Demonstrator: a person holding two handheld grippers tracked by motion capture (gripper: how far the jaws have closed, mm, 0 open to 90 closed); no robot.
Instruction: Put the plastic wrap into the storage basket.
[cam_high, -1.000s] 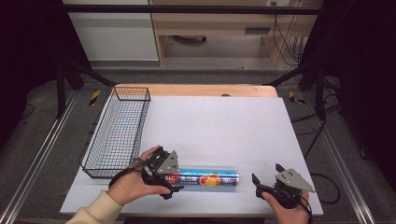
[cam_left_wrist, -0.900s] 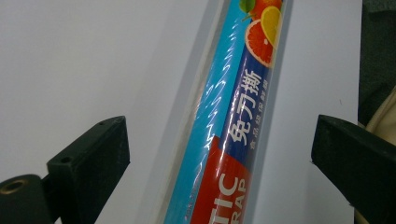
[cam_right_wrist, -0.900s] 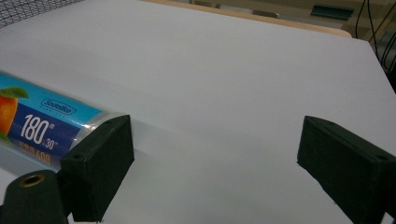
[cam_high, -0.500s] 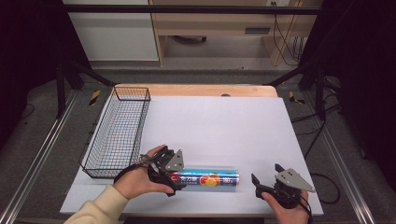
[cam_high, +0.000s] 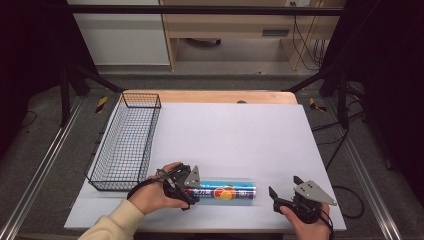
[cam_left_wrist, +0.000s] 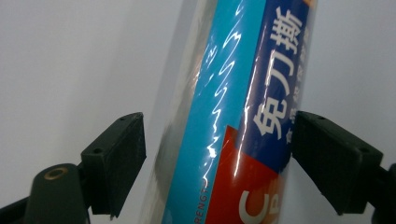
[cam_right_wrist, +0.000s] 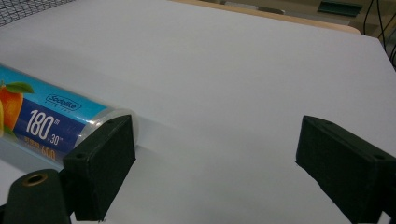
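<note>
A roll of cling film (cam_high: 225, 191) in a clear tube with a blue, red and orange label lies on its side near the front edge of the white table (cam_high: 230, 130). My left gripper (cam_high: 192, 193) straddles the roll's left end. In the left gripper view the roll (cam_left_wrist: 219, 140) stands between the jaws of the left gripper (cam_left_wrist: 217, 158), which have just been closing. One pad (cam_left_wrist: 336, 163) meets the tube and the other pad (cam_left_wrist: 116, 158) keeps a narrow gap. My right gripper (cam_high: 285, 187) rests open just right of the roll's other end (cam_right_wrist: 51, 121), with nothing between the jaws of the right gripper (cam_right_wrist: 215, 158).
A black wire basket (cam_high: 141, 94) stands along the table's left side, just behind the left hand. A wooden strip (cam_high: 220, 96) runs along the table's far edge. Metal rails flank the table on both sides.
The left gripper has come down a little over the roll's left end and its jaws have narrowed around the tube. The right gripper and the roll have stayed put.
</note>
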